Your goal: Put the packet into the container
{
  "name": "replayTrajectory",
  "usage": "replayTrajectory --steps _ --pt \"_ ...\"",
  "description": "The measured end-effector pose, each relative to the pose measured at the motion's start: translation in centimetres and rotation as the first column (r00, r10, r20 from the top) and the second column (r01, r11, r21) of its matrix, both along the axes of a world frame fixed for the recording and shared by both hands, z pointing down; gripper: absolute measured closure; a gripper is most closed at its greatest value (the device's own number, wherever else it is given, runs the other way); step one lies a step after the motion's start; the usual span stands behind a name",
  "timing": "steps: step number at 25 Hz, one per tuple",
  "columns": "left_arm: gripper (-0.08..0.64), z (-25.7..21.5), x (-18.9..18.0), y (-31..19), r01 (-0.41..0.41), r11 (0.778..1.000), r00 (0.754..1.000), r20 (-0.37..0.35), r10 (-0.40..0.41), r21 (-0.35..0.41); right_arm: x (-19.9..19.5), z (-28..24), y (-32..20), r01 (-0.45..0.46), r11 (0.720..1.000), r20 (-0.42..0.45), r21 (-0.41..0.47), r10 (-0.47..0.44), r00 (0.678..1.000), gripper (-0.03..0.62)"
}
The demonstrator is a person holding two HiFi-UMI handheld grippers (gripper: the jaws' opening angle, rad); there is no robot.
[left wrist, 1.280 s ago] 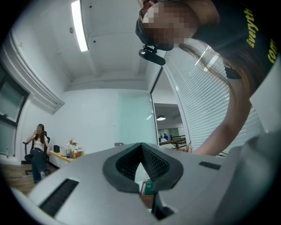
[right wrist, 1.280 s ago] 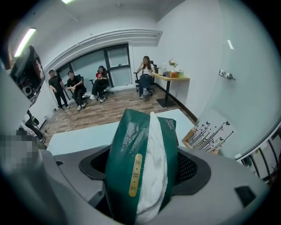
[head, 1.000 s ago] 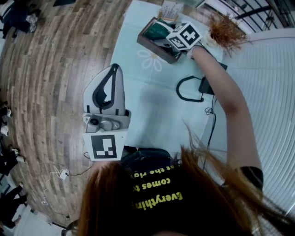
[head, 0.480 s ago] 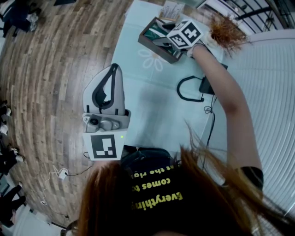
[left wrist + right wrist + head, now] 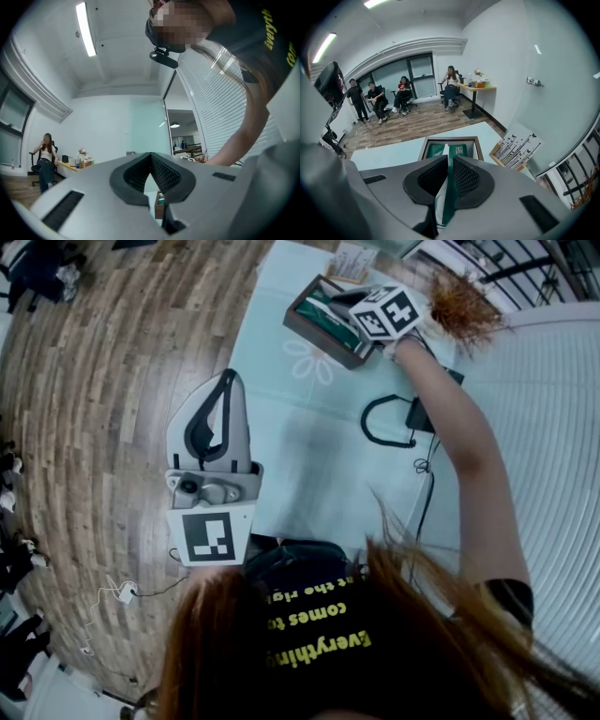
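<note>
Yellow print on the person's black shirt (image 5: 314, 617) reads "Everythin" and "comes", the rest hidden.

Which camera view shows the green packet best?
The right gripper view: the green packet stands edge-on in the right gripper, whose jaws have just been closing on it, above the wooden container. The head view hides it under the gripper's marker cube; the left gripper view shows only the container's corner.
</note>
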State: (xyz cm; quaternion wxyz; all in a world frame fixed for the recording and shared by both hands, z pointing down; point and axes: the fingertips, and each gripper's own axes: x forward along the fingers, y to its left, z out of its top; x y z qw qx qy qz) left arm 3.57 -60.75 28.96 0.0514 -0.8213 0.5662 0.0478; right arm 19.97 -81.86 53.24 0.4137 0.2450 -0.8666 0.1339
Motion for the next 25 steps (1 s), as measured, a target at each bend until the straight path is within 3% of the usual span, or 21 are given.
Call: replayTrajectory --steps 4,14,25 --pt "0.558 0.0 0.0 0.1 -0.004 1.000 1.000 -0.002 0.004 -0.001 0.0 -1.0 -0.1 -0.016 0.998 0.022 0.058 0.015 1.000 0.560" --pt "0.558 -0.1 0.3 0.3 -0.018 1.000 1.000 0.006 0.018 0.001 -0.6 -5.1 0.8 -0.114 0.974 0.191 0.197 0.076 0.979 0.568" --pt "0.558 0.4 0.5 0.6 -0.050 0.999 0.999 0.016 0.051 -0.011 -1.2 -13.9 3.7 -0.268 0.903 0.428 0.335 0.108 0.897 0.568"
